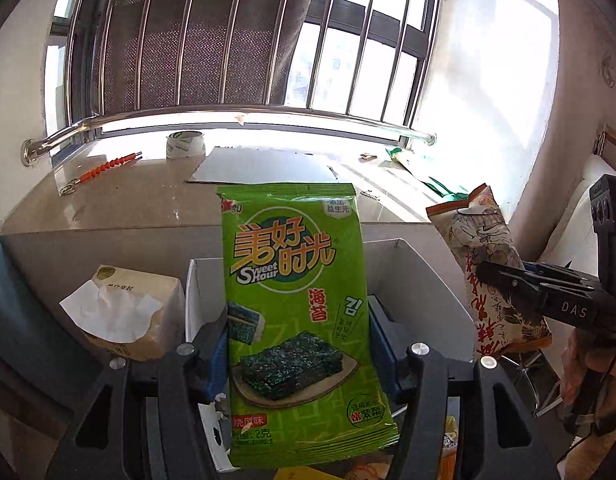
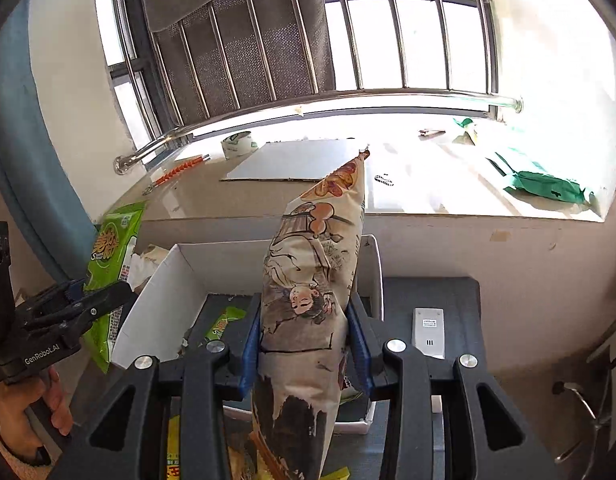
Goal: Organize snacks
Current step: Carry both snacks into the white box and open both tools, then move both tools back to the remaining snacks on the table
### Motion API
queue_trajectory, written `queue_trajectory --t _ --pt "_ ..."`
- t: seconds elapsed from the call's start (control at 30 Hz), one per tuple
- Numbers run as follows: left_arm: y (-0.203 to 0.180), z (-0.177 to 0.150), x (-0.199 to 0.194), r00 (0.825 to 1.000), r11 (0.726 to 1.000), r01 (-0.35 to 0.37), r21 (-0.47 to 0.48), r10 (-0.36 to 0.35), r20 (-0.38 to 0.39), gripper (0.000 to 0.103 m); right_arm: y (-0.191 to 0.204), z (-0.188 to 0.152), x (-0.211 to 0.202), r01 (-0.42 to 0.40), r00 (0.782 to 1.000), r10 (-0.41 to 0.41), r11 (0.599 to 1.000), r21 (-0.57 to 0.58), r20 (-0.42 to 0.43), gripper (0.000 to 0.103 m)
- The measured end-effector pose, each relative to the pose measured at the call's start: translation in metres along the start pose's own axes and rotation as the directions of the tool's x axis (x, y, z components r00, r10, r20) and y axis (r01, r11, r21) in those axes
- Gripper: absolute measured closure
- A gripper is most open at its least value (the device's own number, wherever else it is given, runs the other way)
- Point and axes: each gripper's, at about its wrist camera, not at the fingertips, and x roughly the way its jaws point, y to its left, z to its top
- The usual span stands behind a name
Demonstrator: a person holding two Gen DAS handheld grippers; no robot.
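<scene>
My left gripper (image 1: 298, 344) is shut on a green seaweed snack packet (image 1: 296, 304) and holds it upright above a white box (image 1: 420, 280). My right gripper (image 2: 304, 332) is shut on a beige snack bag with a drawn figure (image 2: 312, 280), also upright over the white box (image 2: 196, 264). The beige bag and right gripper show at the right in the left wrist view (image 1: 484, 264). The green packet and left gripper show at the left in the right wrist view (image 2: 112, 264). Another green packet (image 2: 224, 322) lies inside the box.
A tissue pack (image 1: 128, 312) stands left of the box. A white remote (image 2: 428, 332) lies on the dark table (image 2: 460, 300) to the right. The windowsill behind holds a tape roll (image 1: 185, 145), cardboard sheet (image 1: 264, 166), orange tool (image 1: 108, 168) and green wrapper (image 2: 548, 186).
</scene>
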Motion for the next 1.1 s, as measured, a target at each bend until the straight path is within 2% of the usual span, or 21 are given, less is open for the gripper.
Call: queue_trajectory --t 0.03,0.07,0.13,0.17,0.2,0.27,0.33,0.5,0.6,0.7,0.83,0.93,1.1 --pt "0.003 0.003 0.011 1.000 1.000 -0.007 -0.005 0.007 -0.018 0.031 -0.001 0.007 0.013 0.031 0.999 -0.032 0.999 -0.019 -0.031 0.061" --pt "0.005 0.004 0.021 0.998 1.000 -0.030 -0.005 0.030 -0.049 0.018 -0.001 0.011 0.023 0.057 0.997 -0.058 0.998 -0.035 -0.050 0.061" --pt "0.010 0.000 0.036 0.992 0.997 -0.081 0.001 0.080 -0.098 0.000 -0.001 0.016 0.042 0.074 0.993 -0.080 0.994 -0.076 -0.086 0.056" --pt "0.012 -0.003 0.039 0.989 0.995 -0.099 0.008 0.099 -0.108 0.000 0.000 0.017 0.050 0.089 0.989 -0.100 0.992 -0.094 -0.112 0.038" --pt "0.014 -0.009 0.040 0.988 0.995 -0.103 0.015 0.104 -0.114 0.000 0.000 0.016 0.055 0.110 0.983 -0.123 0.989 -0.101 -0.133 0.013" --pt "0.017 -0.019 0.039 0.988 0.995 -0.097 0.027 0.100 -0.117 0.000 0.002 0.010 0.055 0.117 0.984 -0.130 0.987 -0.108 -0.123 0.000" --pt "0.019 -0.025 0.034 0.988 0.995 -0.098 0.032 0.101 -0.119 0.000 0.007 0.005 0.049 0.109 0.990 -0.119 0.986 -0.128 -0.079 0.000" --pt "0.017 -0.024 0.012 0.992 0.995 -0.090 0.031 0.092 -0.086 0.000 0.021 -0.001 0.030 0.085 0.994 -0.094 0.984 -0.156 -0.052 0.000" --pt "0.011 -0.025 -0.017 0.997 0.997 -0.068 0.036 0.070 -0.041 0.000 0.027 -0.006 -0.001 0.070 0.998 -0.067 0.988 -0.138 0.020 0.000" --pt "-0.001 -0.037 -0.054 0.999 0.998 -0.033 0.061 0.032 0.013 0.000 0.029 -0.023 -0.039 0.004 0.996 0.004 0.996 -0.091 0.084 0.000" --pt "-0.017 -0.069 -0.100 0.997 0.996 -0.009 0.083 0.003 0.071 0.000 0.036 -0.066 -0.080 -0.042 0.992 0.052 0.996 -0.084 0.112 0.000" --pt "-0.025 -0.100 -0.130 0.995 0.997 0.015 0.076 -0.023 0.096 0.000 0.044 -0.109 -0.105 -0.010 0.991 0.025 0.993 -0.117 0.131 0.000" --pt "-0.041 -0.160 -0.165 0.993 0.998 0.014 0.058 -0.020 0.117 0.000 0.039 -0.179 -0.132 0.005 0.991 -0.003 1.000 -0.016 0.131 0.000"
